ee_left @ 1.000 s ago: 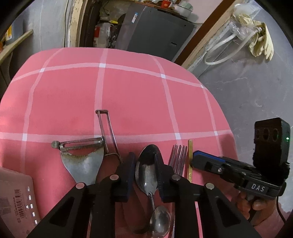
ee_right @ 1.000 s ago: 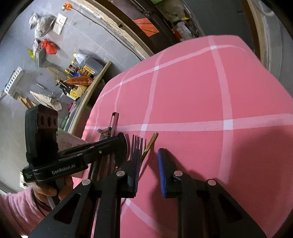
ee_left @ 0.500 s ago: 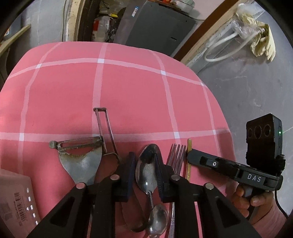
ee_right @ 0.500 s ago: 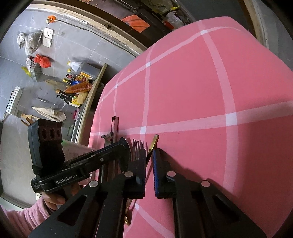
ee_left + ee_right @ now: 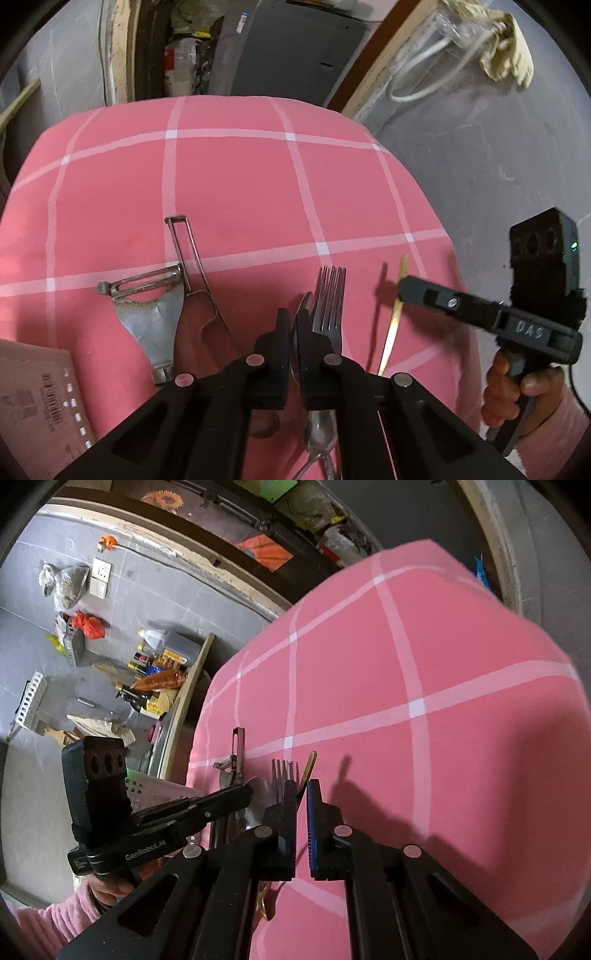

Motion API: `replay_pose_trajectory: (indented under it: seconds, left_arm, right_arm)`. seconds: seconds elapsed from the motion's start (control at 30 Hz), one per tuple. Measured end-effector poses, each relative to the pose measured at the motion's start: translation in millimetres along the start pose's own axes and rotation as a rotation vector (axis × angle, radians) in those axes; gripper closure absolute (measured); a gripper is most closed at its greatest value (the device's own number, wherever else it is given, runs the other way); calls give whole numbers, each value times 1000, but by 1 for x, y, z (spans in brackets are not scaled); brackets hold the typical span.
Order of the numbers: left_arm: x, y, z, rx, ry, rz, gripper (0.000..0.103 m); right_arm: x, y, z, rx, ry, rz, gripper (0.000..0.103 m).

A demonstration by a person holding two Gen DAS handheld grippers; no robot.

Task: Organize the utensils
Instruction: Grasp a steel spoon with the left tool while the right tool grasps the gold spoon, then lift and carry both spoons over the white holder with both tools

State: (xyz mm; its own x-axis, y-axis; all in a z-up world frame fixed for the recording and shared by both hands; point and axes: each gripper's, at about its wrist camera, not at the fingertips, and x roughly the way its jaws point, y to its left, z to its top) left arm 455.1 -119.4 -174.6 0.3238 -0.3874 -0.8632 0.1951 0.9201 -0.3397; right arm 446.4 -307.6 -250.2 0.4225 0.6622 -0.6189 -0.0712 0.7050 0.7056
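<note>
Left wrist view: the left gripper (image 5: 293,325) is seen at lower centre with its two black fingers drawn close together, clamped edge-on around a silver metal spoon (image 5: 303,306) whose bowl edge shows between them and whose handle runs down beneath the gripper. A silver four-tined fork (image 5: 328,299) lies just right of the spoon, touching the right finger. A thin golden chopstick-like stick (image 5: 394,314) is seen further right, its upper part passing between the tips of the right gripper (image 5: 404,288), which enters from the right edge. A rusty Y-shaped metal peeler (image 5: 147,306) and a bent wire-framed peeler (image 5: 192,273) lie left of centre on the pink cloth with white grid lines (image 5: 240,192). A pale plastic basket (image 5: 33,406) sits at lower left.

Right wrist view: the right gripper's fingers (image 5: 280,834) are narrowly apart, with the golden stick held between them just above the cloth, beside the fork.
</note>
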Motion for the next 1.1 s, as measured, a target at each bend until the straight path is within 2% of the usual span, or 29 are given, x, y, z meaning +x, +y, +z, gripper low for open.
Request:
replay_pose_trajectory:
  seconds: [0.13,0.23,0.57,0.9,1.1]
  left_arm:
    - [-16,-12,-5,79,-22,79,101]
    - [-34,-16,-9,91,-72,112,101]
    - [-102,-28,-22,105,-336,183,101]
    - [-162,-35,-13,104,-530,190,101]
    - [-193,-37,-14,121,-589,176,101]
  right_arm:
    - [-27,10,-1,-37,-66,-20,100]
    - [-48,22,-3,-78,-127,-50,100]
    - [-114,70,-4,-215,-326,-171,101]
    - [-163,116,-10,-268,-464,-229,101]
    - [-181,148,-19,-297,-516,-228,101]
